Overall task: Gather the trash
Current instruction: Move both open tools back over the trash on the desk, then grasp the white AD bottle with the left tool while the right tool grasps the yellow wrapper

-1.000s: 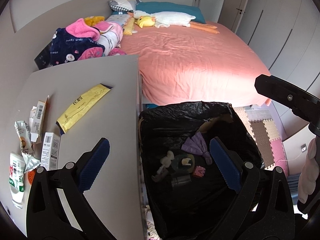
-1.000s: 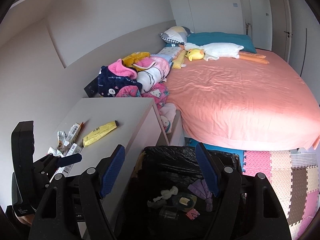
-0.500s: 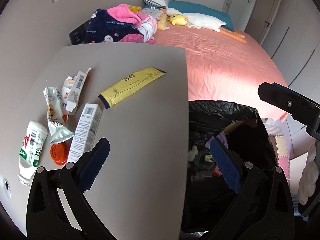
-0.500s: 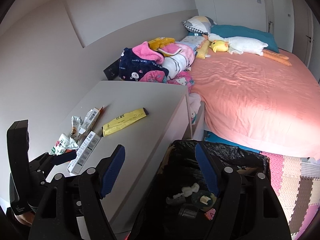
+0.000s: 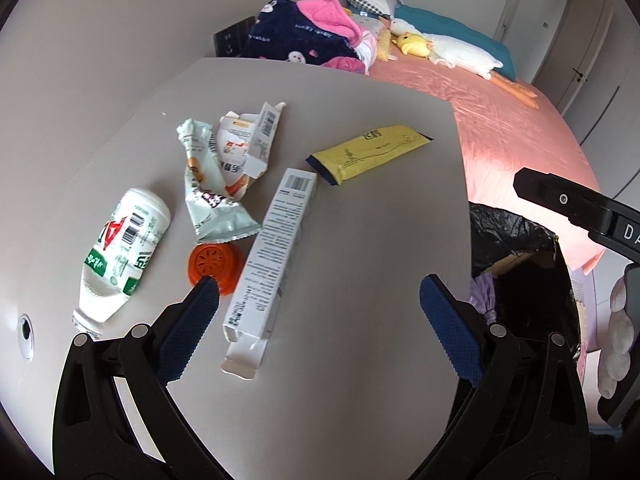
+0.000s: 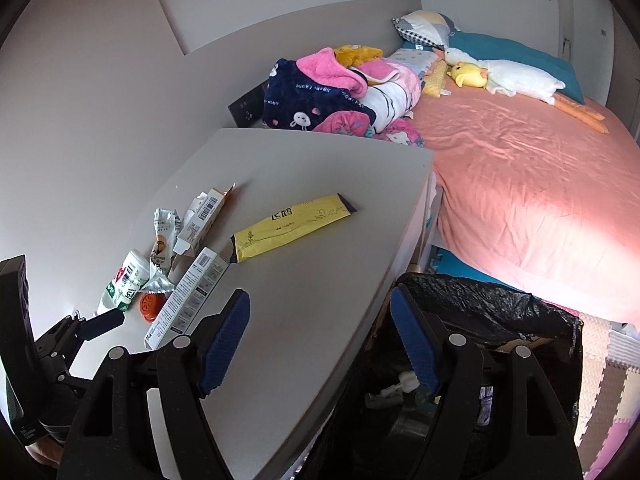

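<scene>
Your left claw (image 5: pixel 316 320) hangs wide open and empty over the grey counter (image 5: pixel 360 220), its left pad just in front of the orange cap (image 5: pixel 214 266) and the long white box (image 5: pixel 276 244). Beside them lie the crushed white bottle (image 5: pixel 124 248), a crumpled foil wrapper (image 5: pixel 208 192), a torn carton (image 5: pixel 248 140) and, a little apart, the yellow packet (image 5: pixel 370 152). Your right claw (image 6: pixel 320 344) is also spread open with nothing in it, straddling the counter's edge and the black-lined trash bin (image 6: pixel 500 308), which stands against the counter beside the bed (image 6: pixel 520 168).
</scene>
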